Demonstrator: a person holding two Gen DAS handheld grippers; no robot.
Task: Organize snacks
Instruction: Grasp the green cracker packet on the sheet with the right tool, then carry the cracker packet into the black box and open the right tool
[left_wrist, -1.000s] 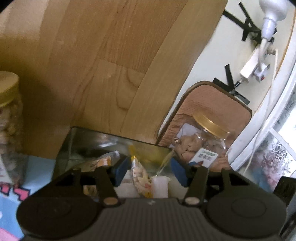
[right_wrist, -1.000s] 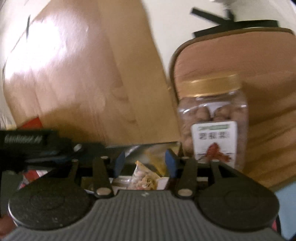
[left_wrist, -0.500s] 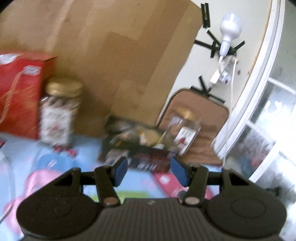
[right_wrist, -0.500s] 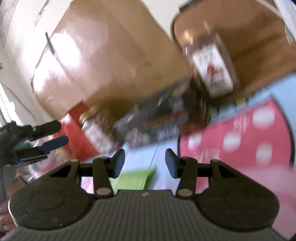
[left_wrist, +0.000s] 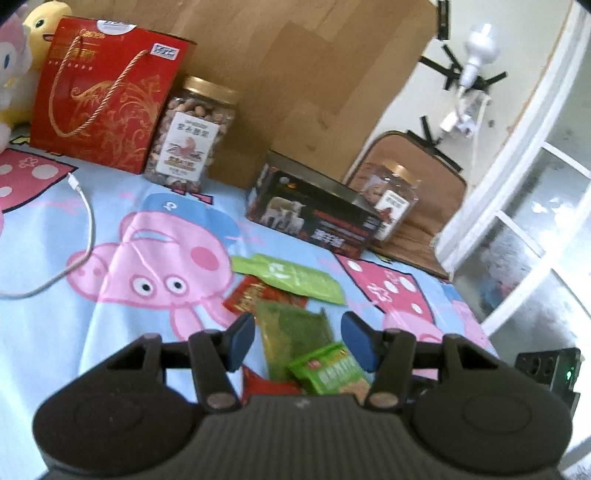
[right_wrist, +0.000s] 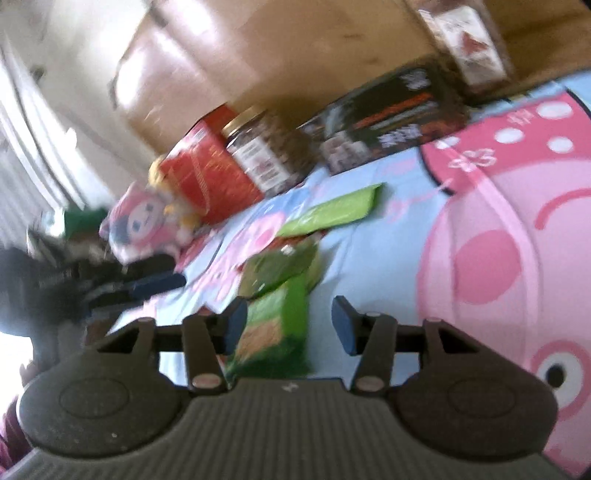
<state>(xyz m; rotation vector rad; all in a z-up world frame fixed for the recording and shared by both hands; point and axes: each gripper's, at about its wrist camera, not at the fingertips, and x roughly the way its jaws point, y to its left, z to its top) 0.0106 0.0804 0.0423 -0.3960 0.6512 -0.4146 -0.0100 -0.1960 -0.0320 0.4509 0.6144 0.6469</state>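
target: green biscuit packet (right_wrist: 273, 328) is lying on the cartoon bedsheet (left_wrist: 110, 317), long axis running away from you
right gripper (right_wrist: 288, 325): you're hovering nearest — jaws just widening, gripping nothing
left gripper (left_wrist: 297, 343): gaping, empty

A cartoon-pig bedsheet (left_wrist: 155, 258) carries everything. Directly ahead of the left claw (left_wrist: 297, 345) lie overlapping snack packets (left_wrist: 295, 328); a light-green pouch (left_wrist: 291, 275) lies just beyond them. Farther ahead stands a black box (left_wrist: 314, 218), and to its left a nut jar (left_wrist: 190, 134) and a red gift bag (left_wrist: 99, 96). A white cable (left_wrist: 86, 221) trails far left.
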